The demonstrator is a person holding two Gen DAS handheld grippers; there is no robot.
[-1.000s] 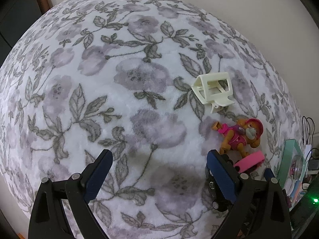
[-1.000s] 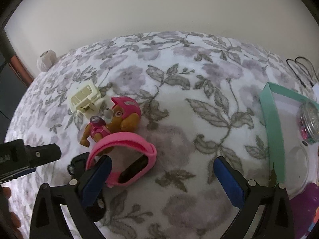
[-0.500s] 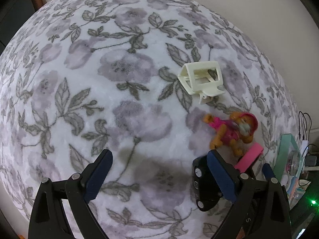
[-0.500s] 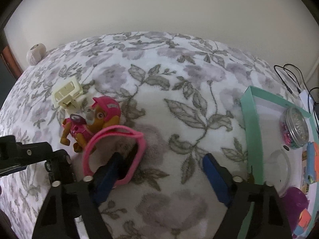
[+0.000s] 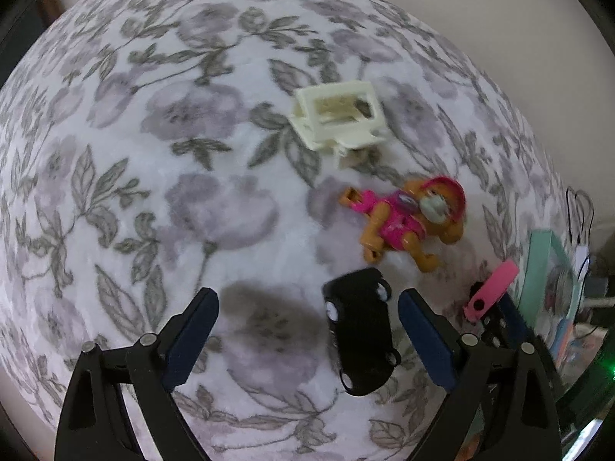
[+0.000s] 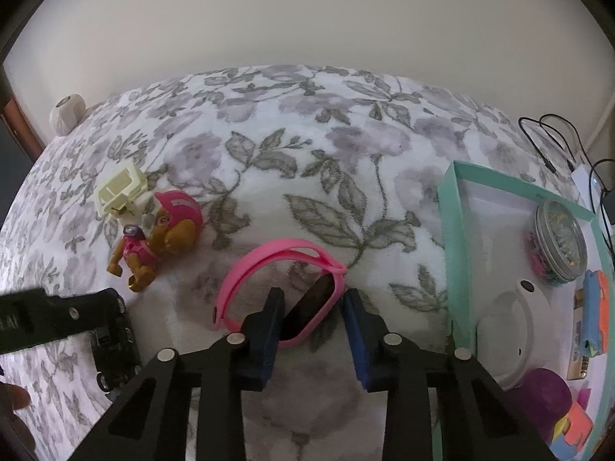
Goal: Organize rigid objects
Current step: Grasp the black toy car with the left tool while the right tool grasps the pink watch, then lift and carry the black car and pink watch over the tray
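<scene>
Gripping: my right gripper (image 6: 312, 309) is narrowed onto the pink wristband (image 6: 282, 276), its face between the pads.
Heading: teal box (image 6: 447, 238) lies to my right — band's long axis slants left.
Left gripper (image 5: 307, 317): wide, straddling black toy car (image 5: 361, 330).

left view blurred, green box (image 6: 450, 230) cut off right

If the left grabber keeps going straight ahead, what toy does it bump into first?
Probably the black toy car. It lies just ahead of the open left gripper, between the fingers and nearer the right one. The puppy figure lies farther on and off to the right, though depth is hard to judge here.
</scene>
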